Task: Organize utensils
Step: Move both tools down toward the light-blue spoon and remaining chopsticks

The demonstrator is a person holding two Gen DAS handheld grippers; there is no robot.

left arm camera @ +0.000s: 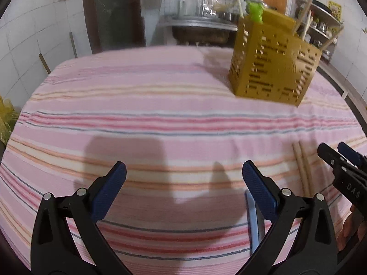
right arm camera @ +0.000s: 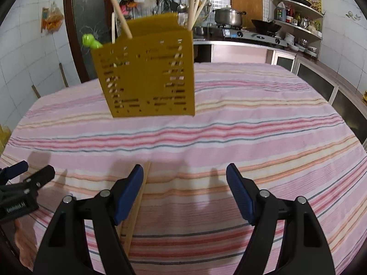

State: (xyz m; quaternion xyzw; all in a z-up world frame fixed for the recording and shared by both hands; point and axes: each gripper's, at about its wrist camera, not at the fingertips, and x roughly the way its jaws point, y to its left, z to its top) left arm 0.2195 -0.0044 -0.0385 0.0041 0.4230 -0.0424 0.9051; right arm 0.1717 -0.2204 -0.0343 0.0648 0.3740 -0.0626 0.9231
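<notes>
A mustard-yellow slotted utensil holder stands on the pink striped tablecloth; it also shows in the right wrist view. Wooden chopsticks and a green-handled utensil stick out of it. A pair of wooden chopsticks lies on the cloth, and shows beside my right gripper's left finger. A light-blue handled utensil lies by my left gripper's right finger. My left gripper is open and empty. My right gripper is open and empty.
Behind the table are a steel sink, a stove with a pot, a wok, shelves of kitchenware and a dark door. My right gripper shows at the left view's right edge.
</notes>
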